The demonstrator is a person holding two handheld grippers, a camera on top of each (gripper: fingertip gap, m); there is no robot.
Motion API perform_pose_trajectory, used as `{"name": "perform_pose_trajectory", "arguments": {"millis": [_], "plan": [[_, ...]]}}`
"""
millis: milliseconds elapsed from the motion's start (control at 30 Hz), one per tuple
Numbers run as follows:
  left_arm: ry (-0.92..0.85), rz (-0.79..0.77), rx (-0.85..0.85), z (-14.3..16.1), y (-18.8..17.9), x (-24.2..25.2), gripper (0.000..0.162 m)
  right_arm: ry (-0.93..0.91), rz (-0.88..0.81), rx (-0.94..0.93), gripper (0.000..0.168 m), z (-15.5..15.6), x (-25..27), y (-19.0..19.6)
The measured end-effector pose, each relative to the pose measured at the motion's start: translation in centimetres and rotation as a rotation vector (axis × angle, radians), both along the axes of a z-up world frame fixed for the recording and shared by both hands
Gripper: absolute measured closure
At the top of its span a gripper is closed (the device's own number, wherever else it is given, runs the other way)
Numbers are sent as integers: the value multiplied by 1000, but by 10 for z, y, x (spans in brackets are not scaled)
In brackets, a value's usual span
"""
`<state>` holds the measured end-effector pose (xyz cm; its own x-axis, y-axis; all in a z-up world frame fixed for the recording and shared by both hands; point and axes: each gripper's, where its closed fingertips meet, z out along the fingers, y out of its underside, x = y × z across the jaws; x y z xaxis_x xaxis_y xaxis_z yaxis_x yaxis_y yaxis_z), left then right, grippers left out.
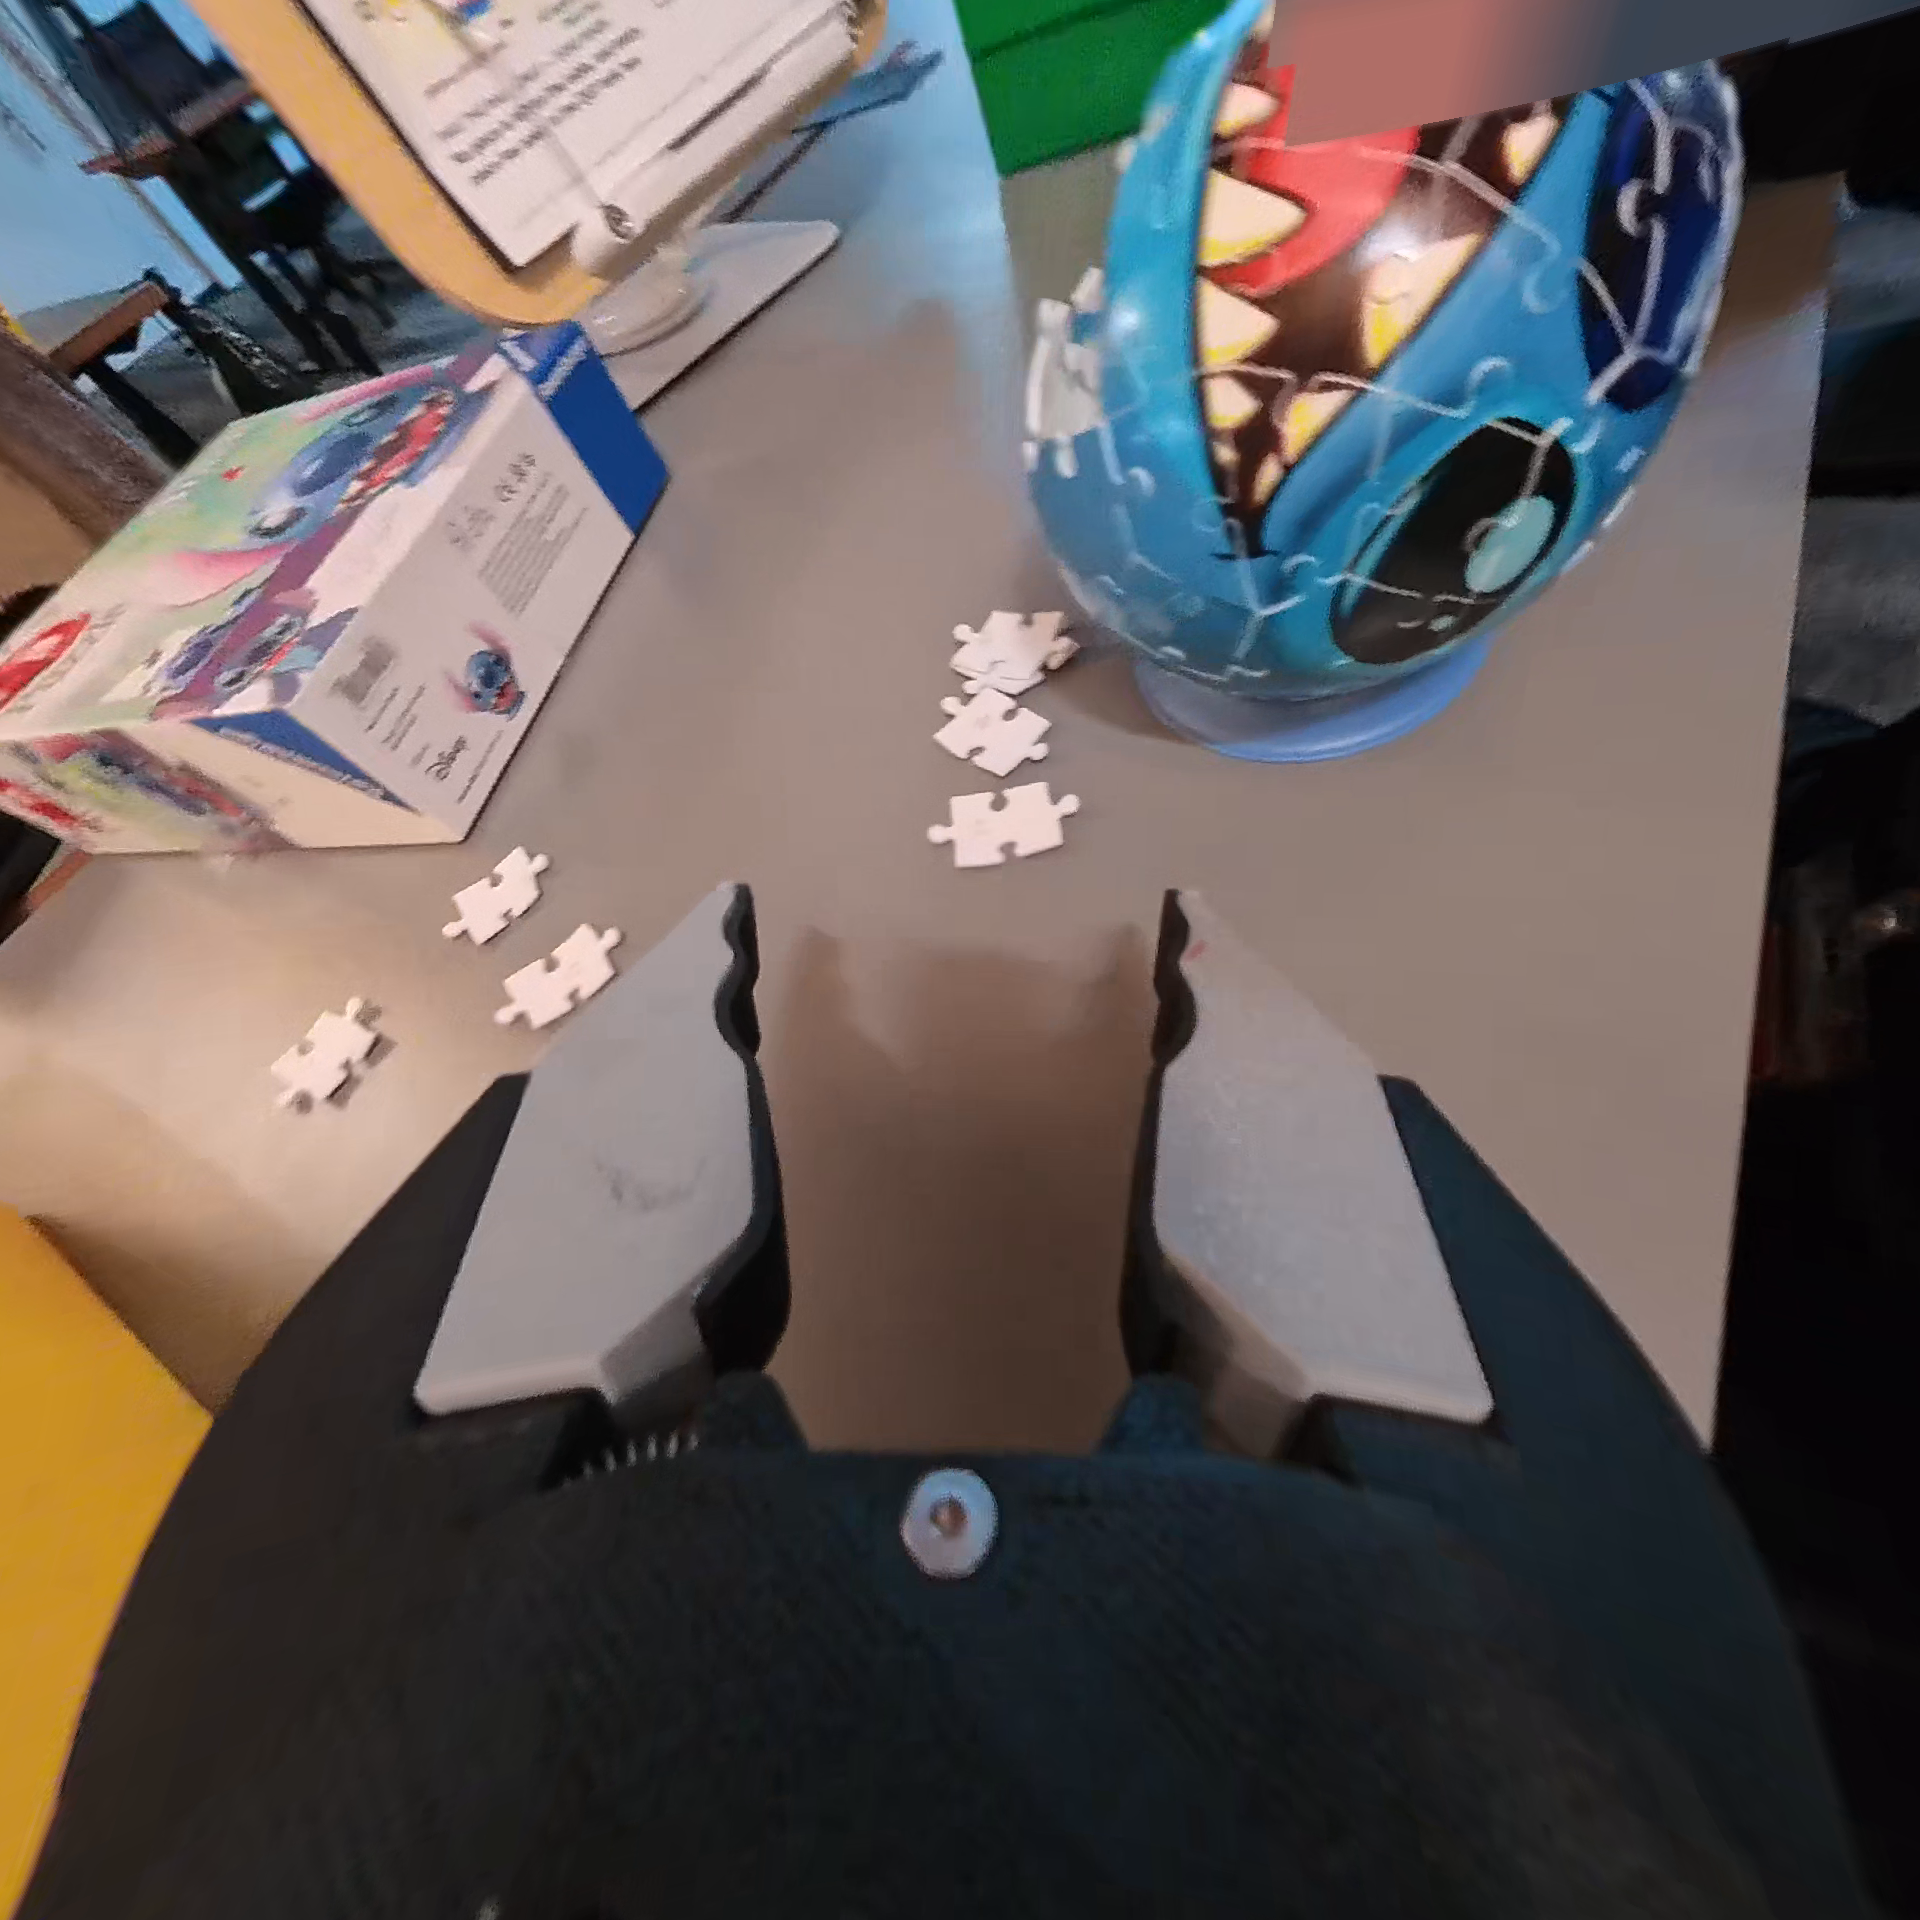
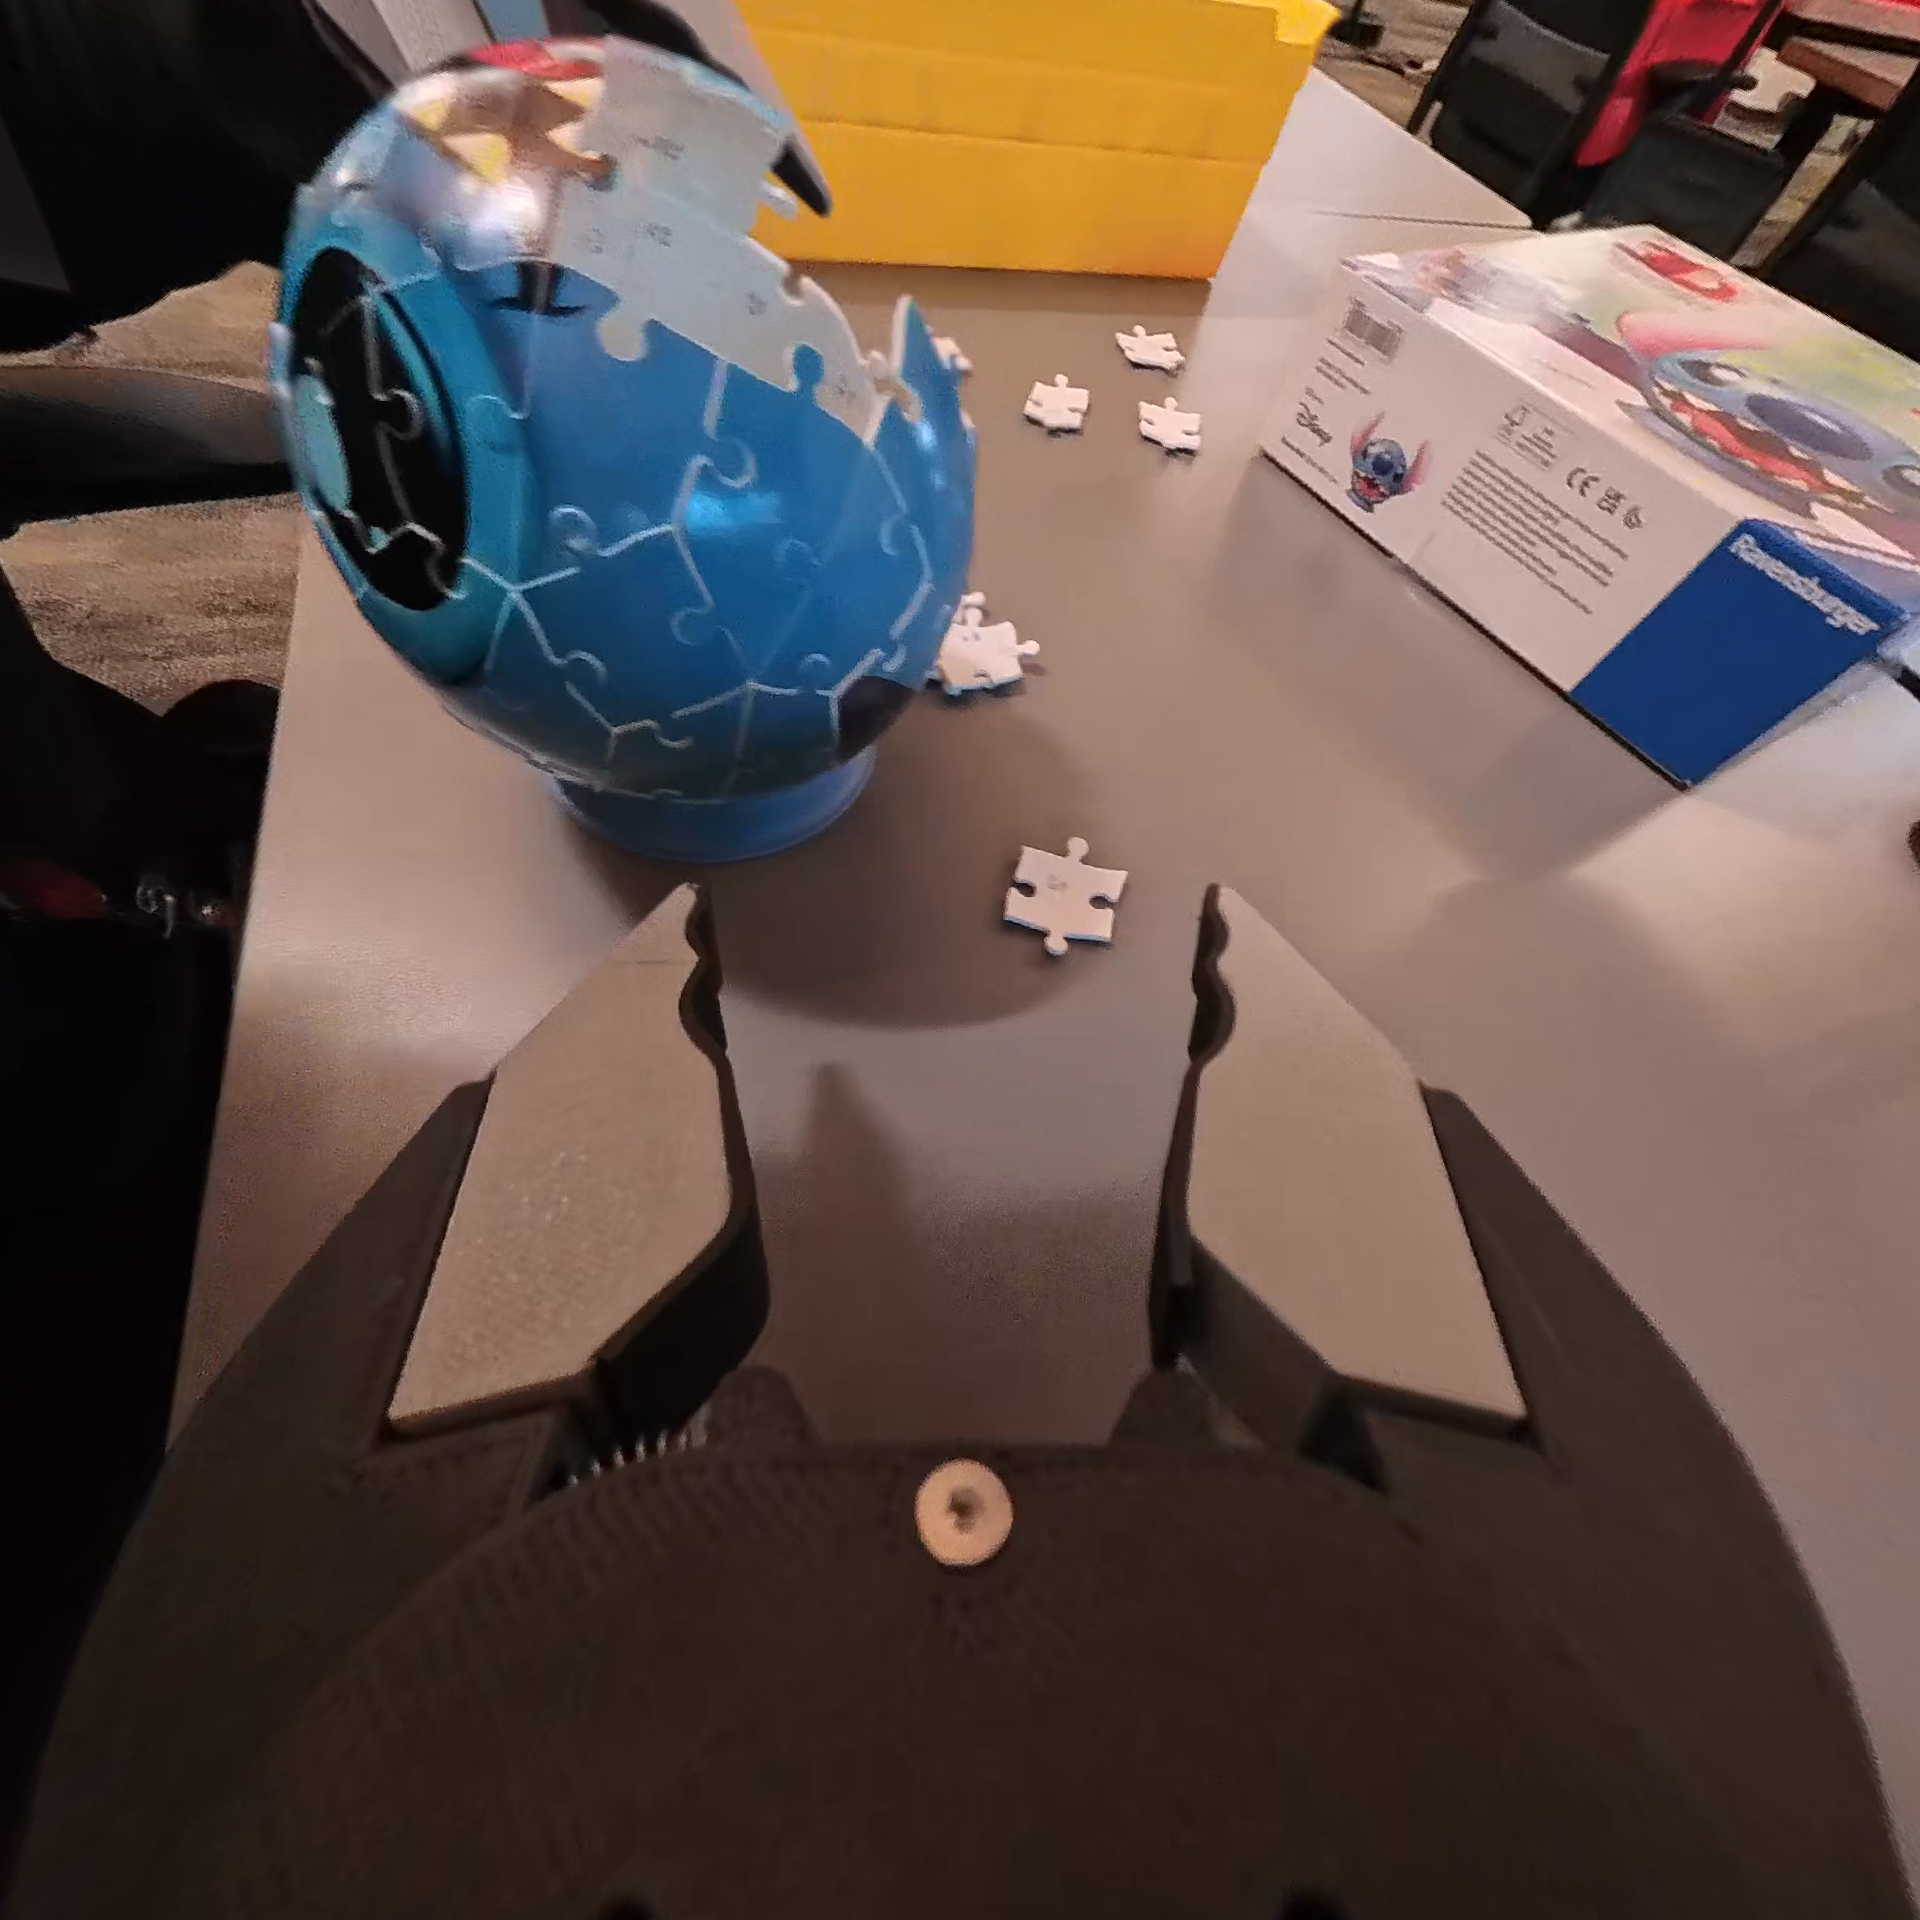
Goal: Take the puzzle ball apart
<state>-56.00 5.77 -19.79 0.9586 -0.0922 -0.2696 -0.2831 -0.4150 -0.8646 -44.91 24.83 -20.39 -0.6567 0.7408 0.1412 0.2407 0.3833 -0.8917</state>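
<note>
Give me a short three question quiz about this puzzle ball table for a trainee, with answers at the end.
1. True or false: the left hand-held gripper is shut on a puzzle piece.
2. What does the puzzle ball sit on: A, the box; B, a round blue stand; C, the yellow bin?
3. Which side faces up on the loose pieces on the table?

Key
1. False: both it and the right hand-held gripper are open and empty.
2. B.
3. The white side.
</note>
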Motion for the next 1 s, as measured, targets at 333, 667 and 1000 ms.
{"name": "perform_pose_trajectory", "arguments": {"millis": [333,667,1000], "plan": [[-218,-65,123,16,5,-25,84,-31,-23,-73,80,6,-52,39],[-156,90,295,35,0,-42,91,39,-121,-199,78,19,-88,62],[-254,205,303,34,8,-49,94,12,-166,-137,70,9,-92,63]]}}
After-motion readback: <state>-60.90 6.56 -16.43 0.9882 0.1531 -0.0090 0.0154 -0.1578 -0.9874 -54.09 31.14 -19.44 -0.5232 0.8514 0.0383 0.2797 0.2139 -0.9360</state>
